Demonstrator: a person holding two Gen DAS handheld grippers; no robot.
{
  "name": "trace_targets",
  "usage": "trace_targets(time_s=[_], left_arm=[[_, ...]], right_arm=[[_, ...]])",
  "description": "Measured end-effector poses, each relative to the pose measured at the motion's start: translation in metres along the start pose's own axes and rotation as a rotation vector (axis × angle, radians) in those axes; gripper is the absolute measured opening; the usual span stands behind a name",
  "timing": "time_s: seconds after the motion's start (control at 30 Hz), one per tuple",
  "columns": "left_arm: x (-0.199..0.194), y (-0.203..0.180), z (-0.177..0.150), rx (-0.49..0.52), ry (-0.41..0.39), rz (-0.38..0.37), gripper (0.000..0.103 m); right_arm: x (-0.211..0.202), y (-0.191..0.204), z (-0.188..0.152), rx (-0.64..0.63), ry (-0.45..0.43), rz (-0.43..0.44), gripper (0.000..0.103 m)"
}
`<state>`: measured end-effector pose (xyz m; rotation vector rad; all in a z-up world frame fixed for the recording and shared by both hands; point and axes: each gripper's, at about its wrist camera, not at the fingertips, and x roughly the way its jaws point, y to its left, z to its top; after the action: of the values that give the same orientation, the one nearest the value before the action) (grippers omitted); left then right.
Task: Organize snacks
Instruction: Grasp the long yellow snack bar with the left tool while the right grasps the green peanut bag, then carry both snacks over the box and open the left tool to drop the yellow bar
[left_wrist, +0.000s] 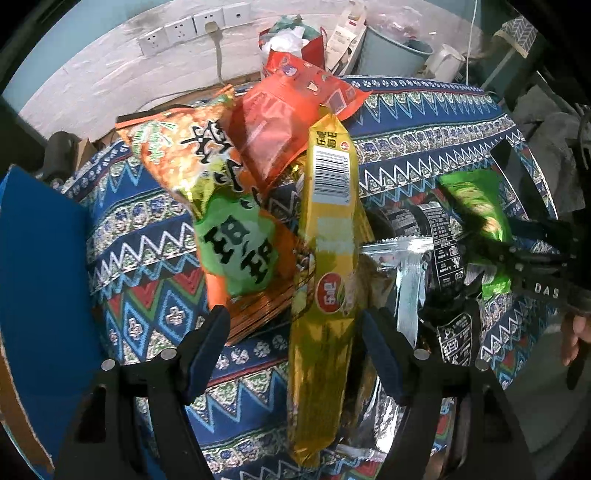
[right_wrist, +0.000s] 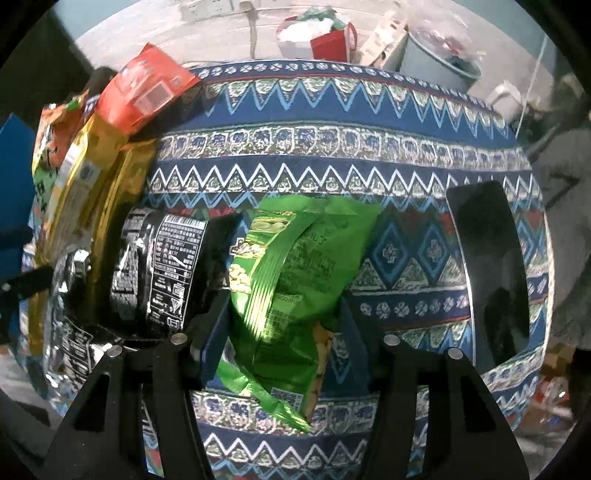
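A pile of snack packs lies on the patterned tablecloth. It holds an orange-and-green bag, a red pouch, a long yellow pack, a silver pack and black packs. My left gripper points down over the yellow pack, which runs between its fingers. There is a gap at the left pad, so the gripper is open. My right gripper is shut on a green snack bag, pads against both its sides, right of the black packs. In the left wrist view the right gripper and the green bag are blurred.
A black rectangular tray lies near the table's right end. A blue board stands at the left edge. Behind the table are wall sockets, a red bag, a grey bucket and a white kettle. A person's hand holds the right gripper.
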<state>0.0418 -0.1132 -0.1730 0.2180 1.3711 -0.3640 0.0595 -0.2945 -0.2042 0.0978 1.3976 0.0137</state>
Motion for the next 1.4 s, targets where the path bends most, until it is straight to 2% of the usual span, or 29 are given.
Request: trace_targets(time_s=[0.03,0.07,0.2,0.23,0.27,0.3,0.37,0.4,0.5,0.53,0.57,0.7,0.9,1.1,1.4], left_arm=[[0.001,0.0,0.001,-0.003,0.003,-0.003,0.075],[0.002,-0.001,0.002,-0.006,0.004,-0.005,0.075],[0.008,-0.003,0.006,-0.008,-0.002,-0.023,0.074],[0.009,-0.003,0.006,-0.006,-0.004,-0.03,0.067],[0.01,-0.003,0.006,-0.003,-0.006,-0.04,0.055],[0.012,-0.003,0.006,0.0,0.001,-0.049,0.049],[0.011,-0.001,0.004,-0.007,-0.009,-0.076,0.03],[0.011,-0.001,0.004,-0.008,-0.009,-0.078,0.028],[0.005,-0.004,0.0,0.009,-0.024,-0.063,0.028],[0.003,-0.004,-0.001,0.013,-0.03,-0.056,0.027],[0.001,-0.005,-0.002,0.018,-0.036,-0.052,0.027],[-0.012,-0.006,-0.008,0.038,-0.063,-0.029,0.027],[-0.037,-0.001,-0.018,0.059,-0.111,0.0,0.027],[-0.058,0.004,-0.025,0.055,-0.157,0.02,0.027],[-0.093,0.022,-0.037,0.03,-0.225,0.044,0.027]], right_arm=[[0.003,0.001,-0.002,0.012,0.002,0.007,0.07],[0.005,-0.006,0.001,0.021,0.004,0.012,0.072],[0.015,-0.005,0.004,0.029,0.017,-0.016,0.073],[0.019,-0.004,0.006,0.032,0.021,-0.015,0.073],[0.022,-0.004,0.007,0.035,0.027,-0.009,0.073],[0.025,-0.003,0.007,0.035,0.034,-0.005,0.072],[0.029,-0.005,0.007,0.029,0.034,-0.008,0.066],[0.028,-0.005,0.008,0.023,0.027,-0.011,0.061],[0.025,-0.003,0.011,0.008,0.019,-0.004,0.054],[0.023,-0.003,0.011,0.0,0.016,-0.009,0.048],[0.016,-0.001,0.0,-0.012,0.012,-0.016,0.046],[-0.004,0.004,0.0,-0.047,-0.021,-0.026,0.042],[-0.042,0.008,0.009,-0.093,-0.084,-0.052,0.041],[-0.081,0.03,0.005,-0.133,-0.145,-0.056,0.041],[-0.102,0.066,0.001,-0.182,-0.23,-0.012,0.04]])
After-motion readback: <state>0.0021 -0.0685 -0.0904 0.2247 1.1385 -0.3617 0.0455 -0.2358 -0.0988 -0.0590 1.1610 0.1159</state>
